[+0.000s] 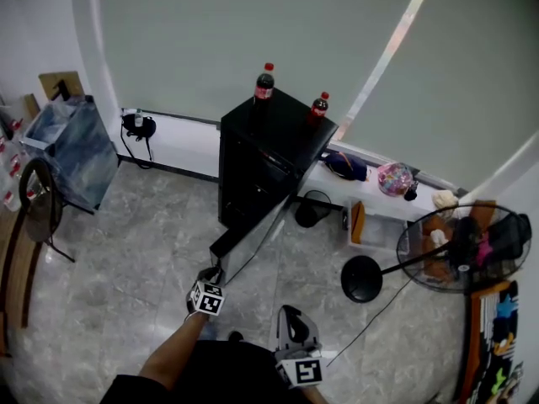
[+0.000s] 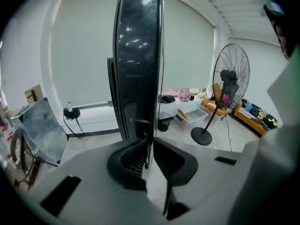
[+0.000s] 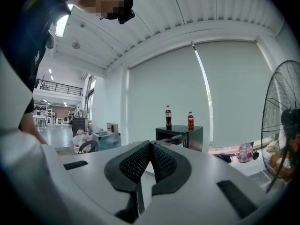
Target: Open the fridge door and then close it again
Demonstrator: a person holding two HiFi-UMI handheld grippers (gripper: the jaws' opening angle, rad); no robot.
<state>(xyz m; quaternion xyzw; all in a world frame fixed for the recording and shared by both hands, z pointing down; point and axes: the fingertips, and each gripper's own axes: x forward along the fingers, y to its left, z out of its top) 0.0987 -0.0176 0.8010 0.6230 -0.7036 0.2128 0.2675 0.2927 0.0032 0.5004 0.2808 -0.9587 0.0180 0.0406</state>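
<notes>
door (image 2: pixel 138 55) lower edge: behind left gripper (image 2: pixel 149 142)
fan (image 3: pixel 283 121): cut at right edge
bottle (image 1: pixel 264 82) labels: too small to read

The head view looks steeply down on the fridge (image 1: pixel 268 154). The left gripper view sits hard against the door (image 2: pixel 138 55) edge. The right gripper view looks level from farther back. All three share fridge and fan (image 2: pixel 231 76).
</notes>
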